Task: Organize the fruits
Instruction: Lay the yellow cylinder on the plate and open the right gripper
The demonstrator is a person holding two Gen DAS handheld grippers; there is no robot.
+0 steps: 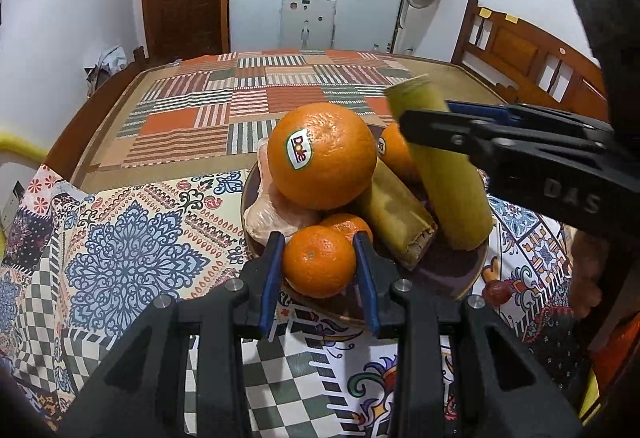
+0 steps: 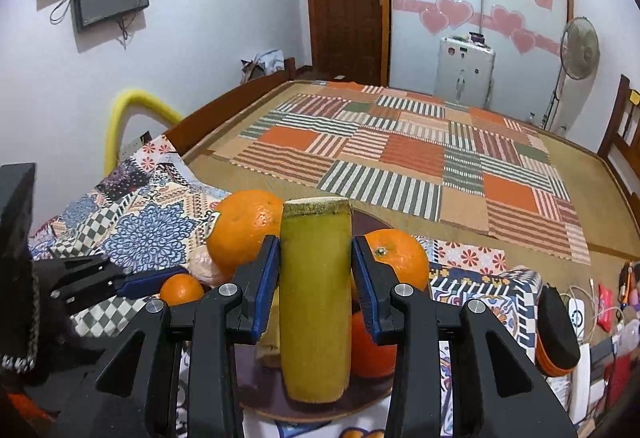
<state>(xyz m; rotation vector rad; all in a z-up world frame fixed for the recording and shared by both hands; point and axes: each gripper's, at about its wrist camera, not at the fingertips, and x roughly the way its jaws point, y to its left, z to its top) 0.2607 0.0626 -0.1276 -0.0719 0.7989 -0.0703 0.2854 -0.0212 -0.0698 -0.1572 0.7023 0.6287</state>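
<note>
A dark round plate [image 1: 452, 270] holds a big Dole orange [image 1: 322, 154], a second orange [image 1: 394, 152], a peeled pale fruit [image 1: 272, 216], a small orange behind [image 1: 348, 224] and a lying yellow-green cane piece [image 1: 394, 216]. My left gripper [image 1: 319, 244] is shut on a small mandarin [image 1: 319, 260] at the plate's near edge. My right gripper [image 2: 315, 250] is shut on an upright yellow-green cane piece [image 2: 315, 298], its lower end on the plate [image 2: 260, 390]; it also shows in the left wrist view [image 1: 444, 174].
The plate sits on a patterned cloth [image 1: 132, 250]. Beyond it lies a bed with a striped patchwork mat [image 1: 256, 106]. A small red fruit [image 1: 496, 292] lies right of the plate. Clutter and a black-orange case [image 2: 556, 330] lie at the right.
</note>
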